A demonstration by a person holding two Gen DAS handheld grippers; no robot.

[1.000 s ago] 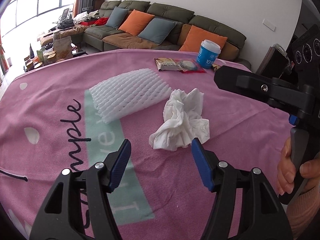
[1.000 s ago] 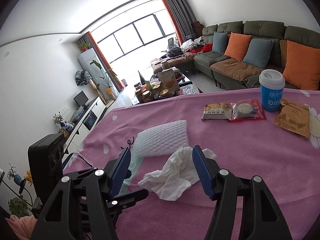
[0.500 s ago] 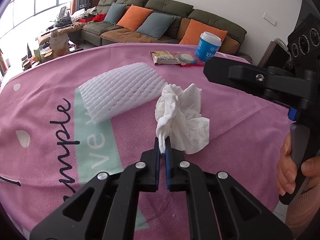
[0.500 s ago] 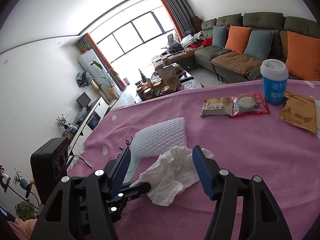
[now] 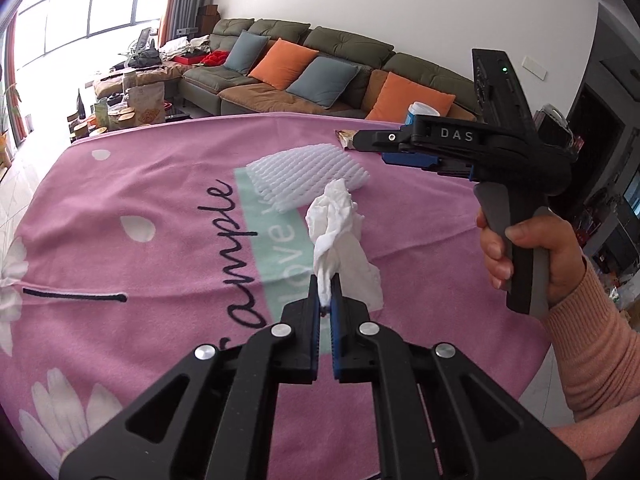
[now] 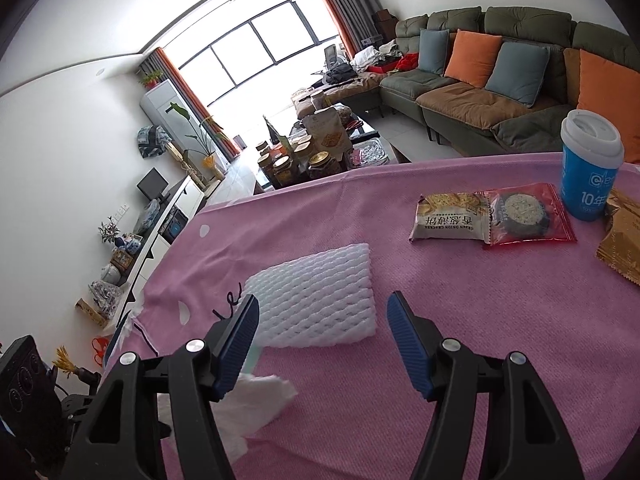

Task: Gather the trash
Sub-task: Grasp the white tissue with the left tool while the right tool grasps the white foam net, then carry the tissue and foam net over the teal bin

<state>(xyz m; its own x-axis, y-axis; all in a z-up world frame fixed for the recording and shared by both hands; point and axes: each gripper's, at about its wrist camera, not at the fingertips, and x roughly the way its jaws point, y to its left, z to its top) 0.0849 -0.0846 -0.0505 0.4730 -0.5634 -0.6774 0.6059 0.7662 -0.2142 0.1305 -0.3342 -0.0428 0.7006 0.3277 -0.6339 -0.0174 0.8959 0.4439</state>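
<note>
A pink cloth [image 5: 120, 240] w/ white daisies and dark script covers the table, filling most of both views. Beyond the fingers, far side of the room, a green sofa [image 5: 340, 52] w/ orange and grey-blue cushions.

On the cloth, just ahead of the right gripper [image 6: 320, 344], lies a white foam net sleeve [image 6: 320, 296]; the gripper's blue pads are spread and opening, nothing between them, foam just past the tips. Further ahead and to the right of those fingers: a cracker packet [image 6: 448, 218], a red biscuit packet [image 6: 524, 216] touching it, a blue cup w/ white lid [image 6: 590, 168], and a gold wrapper [image 6: 622, 236] at the frame edge.

Left gripper [image 5: 325, 292]: fingers pressed together, pinching the near corner of a crumpled white tissue [image 5: 336, 236]. Rest of the tissue trails away from the tips toward the foam sleeve.

To the right of the left fingers, a hand [image 5: 532, 252] in a peach sleeve grips the right gripper's handle.
</note>
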